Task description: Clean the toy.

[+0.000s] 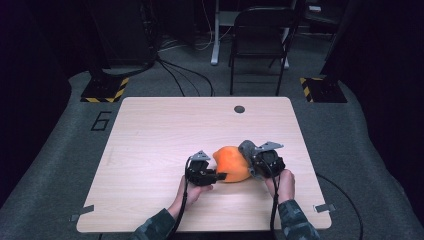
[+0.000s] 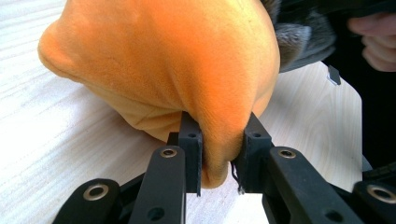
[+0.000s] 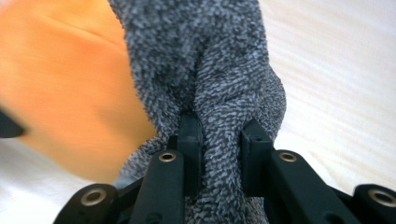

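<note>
Nearest the lens, at the lower edge of the high view, the person's two camouflage-patterned sleeves (image 1: 155, 227) enter the frame, each hand carrying a black two-jaw gripper.

The light wooden table (image 1: 165, 125) is the largest item; a small dark round grommet (image 1: 239, 109) sits near its far edge, and two grey clips mark its near corners. Beyond the table stand a dark folding chair (image 1: 260, 35) and two floor bases edged with yellow-and-black hazard tape.

The orange cloth (image 1: 231, 162) lies bunched on the near half of the table, between the two grippers. In the left gripper view its plush surface (image 2: 173, 60) rises as a rounded mound above the jaws, with one lobe drooping toward the tabletop at the picture's left.

The grey cloth (image 1: 247, 150), a towelling fabric, sits against the orange cloth on the side toward the right gripper. In the right gripper view it (image 3: 210, 70) stands up as a twisted fold, with the orange cloth blurred behind it at the picture's left.

The left gripper (image 1: 219, 175) is clenched on a hanging fold of the orange cloth; in its own view (image 2: 220, 154) both jaws press into the fabric from either side.

The right gripper (image 1: 254, 165) is clenched on the grey cloth; in its own view (image 3: 218, 144) a pinched ridge of towelling runs between the jaws.
</note>
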### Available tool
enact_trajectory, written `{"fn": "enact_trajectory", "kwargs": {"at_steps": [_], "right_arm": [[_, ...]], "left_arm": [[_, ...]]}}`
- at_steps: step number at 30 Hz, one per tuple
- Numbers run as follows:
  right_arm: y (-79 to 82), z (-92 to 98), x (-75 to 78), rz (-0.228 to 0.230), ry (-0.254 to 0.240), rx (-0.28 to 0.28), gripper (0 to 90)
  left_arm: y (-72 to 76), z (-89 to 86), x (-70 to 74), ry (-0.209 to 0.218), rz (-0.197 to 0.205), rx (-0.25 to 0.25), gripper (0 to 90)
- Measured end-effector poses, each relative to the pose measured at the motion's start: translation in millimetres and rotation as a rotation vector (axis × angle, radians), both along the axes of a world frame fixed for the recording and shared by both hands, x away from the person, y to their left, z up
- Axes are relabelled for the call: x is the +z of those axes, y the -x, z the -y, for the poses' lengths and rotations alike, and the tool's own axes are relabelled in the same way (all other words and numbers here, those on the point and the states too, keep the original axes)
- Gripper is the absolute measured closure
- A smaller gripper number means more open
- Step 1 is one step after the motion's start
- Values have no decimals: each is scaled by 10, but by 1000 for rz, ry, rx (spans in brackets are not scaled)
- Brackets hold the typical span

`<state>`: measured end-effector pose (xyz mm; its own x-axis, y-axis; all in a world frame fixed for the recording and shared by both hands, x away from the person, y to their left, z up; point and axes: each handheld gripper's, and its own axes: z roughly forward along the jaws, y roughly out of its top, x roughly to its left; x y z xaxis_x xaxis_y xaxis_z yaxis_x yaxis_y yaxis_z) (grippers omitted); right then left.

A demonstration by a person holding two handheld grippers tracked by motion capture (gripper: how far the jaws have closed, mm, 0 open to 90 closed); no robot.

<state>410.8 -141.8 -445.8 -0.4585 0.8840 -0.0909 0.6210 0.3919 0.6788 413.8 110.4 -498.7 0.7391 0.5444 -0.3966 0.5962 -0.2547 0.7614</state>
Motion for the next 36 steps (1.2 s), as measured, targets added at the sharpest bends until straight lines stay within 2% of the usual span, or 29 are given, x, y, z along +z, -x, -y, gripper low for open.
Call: {"fn": "enact_trajectory", "kwargs": {"at_steps": [2,5,8,11,14,17,18,20,21,22,23,24,25,27,28,30,32,36], "right_arm": [[-48,58,-59,-23,-5,-32,745],[-105,130,-178,-52,17,-48,744],[-174,179,-316,-91,22,-68,744],[-211,207,-397,-111,15,-68,742],[-223,216,-421,-124,39,-62,742],[-177,258,-261,-91,54,-76,746],[-135,266,-152,-62,35,-82,747],[-19,225,140,26,-16,-78,748],[21,188,235,44,-25,-58,748],[61,124,322,89,-27,-25,748],[101,38,376,110,-19,-1,748],[132,-69,382,127,-13,33,748],[143,-138,360,115,-3,40,748],[117,-257,225,97,53,67,754],[91,-279,146,100,76,70,758],[49,-269,53,89,80,86,764],[28,-234,44,65,51,85,766],[21,-233,32,62,65,79,768]], "left_arm": [[3,-4,-12,13,-17,6,752],[19,8,-2,-7,5,5,751],[10,3,-3,2,0,9,751],[17,1,-8,-1,1,8,751],[17,1,-1,-7,3,7,750],[21,-7,-2,-3,-1,15,749],[20,-9,-6,0,2,17,748],[17,-7,-7,-3,1,12,748],[19,-6,-5,-4,-1,13,748],[19,-7,-6,-5,2,10,748],[19,-8,-5,-9,7,8,748],[19,-9,-5,-9,8,8,747],[18,-9,-6,-10,8,6,746],[21,-3,-7,-18,10,9,742],[20,0,-11,-23,14,4,734],[32,11,-11,-38,27,-4,706],[47,27,8,-75,72,-16,642],[101,35,50,-151,161,-42,502]]}}
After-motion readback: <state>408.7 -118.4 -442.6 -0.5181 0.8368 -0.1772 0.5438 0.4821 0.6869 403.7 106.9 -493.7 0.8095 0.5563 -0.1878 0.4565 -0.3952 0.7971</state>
